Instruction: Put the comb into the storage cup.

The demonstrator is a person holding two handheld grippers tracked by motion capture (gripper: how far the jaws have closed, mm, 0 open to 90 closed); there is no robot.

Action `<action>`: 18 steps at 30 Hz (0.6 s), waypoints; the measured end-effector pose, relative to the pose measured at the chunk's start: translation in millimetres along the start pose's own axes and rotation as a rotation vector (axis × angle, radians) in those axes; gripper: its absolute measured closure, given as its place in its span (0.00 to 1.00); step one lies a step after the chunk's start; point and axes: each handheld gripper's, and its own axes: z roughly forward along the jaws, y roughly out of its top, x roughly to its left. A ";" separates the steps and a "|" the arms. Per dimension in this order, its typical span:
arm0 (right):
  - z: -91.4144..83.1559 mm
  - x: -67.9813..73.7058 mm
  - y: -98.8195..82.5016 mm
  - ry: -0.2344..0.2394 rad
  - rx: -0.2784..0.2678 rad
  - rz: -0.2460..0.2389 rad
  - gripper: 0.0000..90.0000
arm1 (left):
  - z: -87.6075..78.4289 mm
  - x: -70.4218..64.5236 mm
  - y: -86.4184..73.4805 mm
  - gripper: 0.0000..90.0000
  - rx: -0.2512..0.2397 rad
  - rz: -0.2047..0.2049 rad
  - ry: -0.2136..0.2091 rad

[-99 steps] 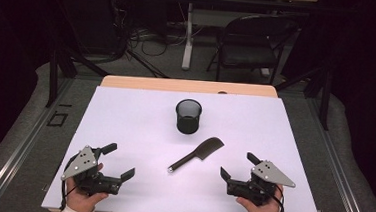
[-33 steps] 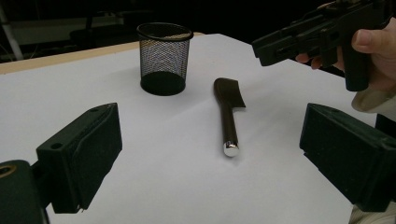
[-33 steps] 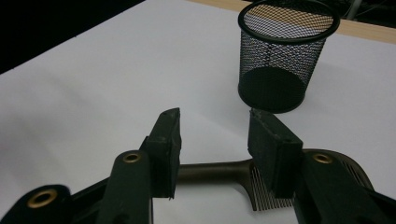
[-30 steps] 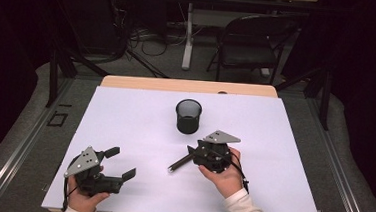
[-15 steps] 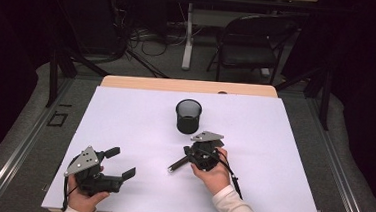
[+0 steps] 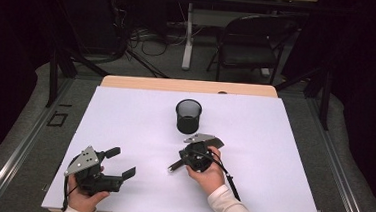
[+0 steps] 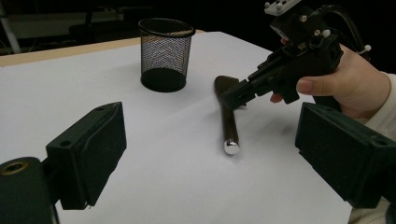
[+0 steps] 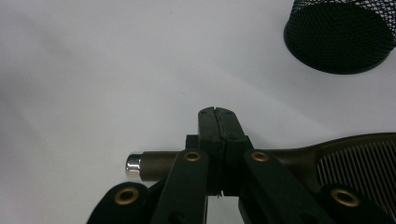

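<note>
Counter (image 6: 282, 162): white top, with a wood strip along the far edge.

Mesh cup (image 6: 188, 116): black wire, upright, mouth open. It stands at mid-counter towards the far side.

Brush (image 7: 229, 122): dark handle with a bright metal end cap and a wider ribbed head. It lies flat on the counter on the near side of the mesh cup, close to it but apart. The capped end points towards the person's left and the head towards the cup.

Right tongs (image 6: 183, 162): held in the right hand (image 6: 207, 173), sleeve pale. They are tipped down over the brush, where the handle runs into the head. In the right gripper view the two pads are pressed flat together, with only a seam between them. The handle runs crosswise beneath them, with the cap showing on one side and the ribbed head on the other. The pads sit right at the handle. I cannot tell whether any part of it is caught between them, and the brush lies on the counter.

Left tongs (image 6: 122, 162): held in the left hand (image 6: 87, 196) at the near left of the counter, well apart from the brush. The pads stand wide apart with nothing between them. They face across the counter towards the brush and the cup.

Beyond the counter: a dark floor, a folding chair (image 6: 245, 45) and loose cables.
</note>
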 end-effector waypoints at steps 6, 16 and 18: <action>8.8 0.5 -0.6 -0.007 0.014 0.006 1.00 | 0.4 0.4 -0.3 0.10 0.003 0.000 -0.002; 18.5 3.1 -1.9 -0.007 0.043 0.004 1.00 | 0.8 0.3 -0.6 0.10 0.004 -0.002 0.002; 18.8 3.2 -2.2 -0.007 0.050 0.006 1.00 | 0.9 0.2 -0.7 0.10 0.006 -0.003 0.002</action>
